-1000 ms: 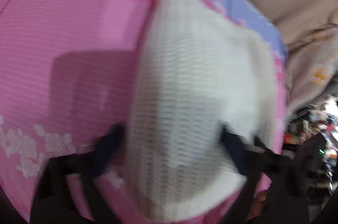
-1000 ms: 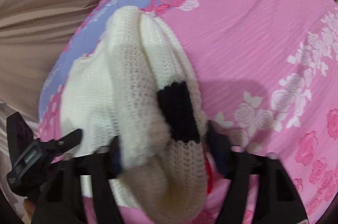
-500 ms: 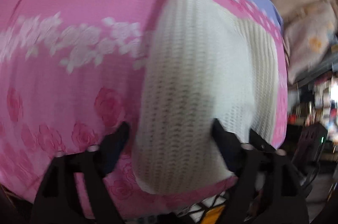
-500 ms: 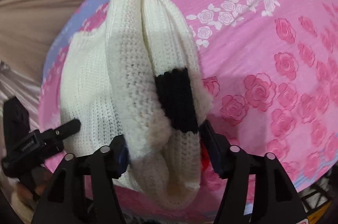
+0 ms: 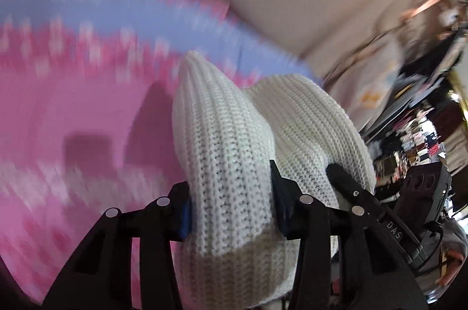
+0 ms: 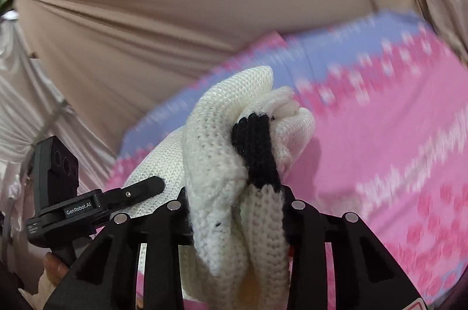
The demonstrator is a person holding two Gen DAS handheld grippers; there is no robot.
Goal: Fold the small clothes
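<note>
A white knit sweater (image 5: 222, 140) is bunched and hangs above the pink bed sheet (image 5: 73, 105). My left gripper (image 5: 231, 201) has its jaws closing, and the blue pads press a thick fold of the knit from both sides. In the right wrist view the sweater (image 6: 210, 140) shows a black band (image 6: 257, 152). My right gripper (image 6: 237, 207) is also closing, its fingers squeezing that bundle. The two grippers hold the garment side by side, a short way apart. The sweater's lower part is hidden behind the fingers.
The rose-patterned pink sheet (image 6: 380, 149) has a lilac border at its far edge. A beige curtain (image 6: 175, 17) hangs behind the bed. Cluttered shelves (image 5: 424, 134) stand at the right. A person's hand (image 6: 55, 266) holds the other gripper's handle.
Both grippers have risen and tilted up, lifting the sweater off the sheet. The jaws stood wider around the knit half a second ago and now pinch it. The curtain fills the upper views.
</note>
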